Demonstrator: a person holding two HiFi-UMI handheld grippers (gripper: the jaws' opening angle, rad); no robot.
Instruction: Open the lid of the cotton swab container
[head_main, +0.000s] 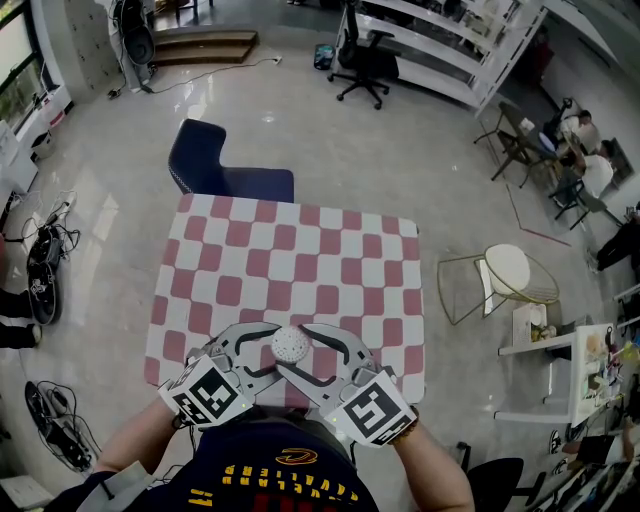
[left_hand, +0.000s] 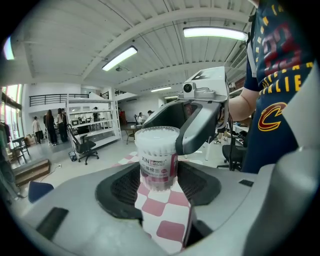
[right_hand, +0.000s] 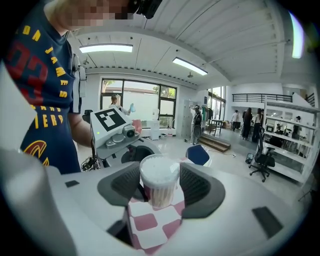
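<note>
Container: the cotton swab container (head_main: 291, 345) stands upright on the tabletop (head_main: 300, 260), lid (right_hand: 159, 169) on.
Left gripper (left_hand: 159, 181): its fingers (left_hand: 122, 187) clasp the container's body, apparently to steady it.
Right gripper (right_hand: 160, 187): its fingers (right_hand: 197, 187) are spread wide beside the container's top, not pressing.
Pose: both tilt slightly down, converging on the container from opposite sides.

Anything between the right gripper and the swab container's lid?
Nothing visible. The cotton swab container stands between the right gripper's open jaws, lid still on; the left gripper brackets it from the opposite side.
</note>
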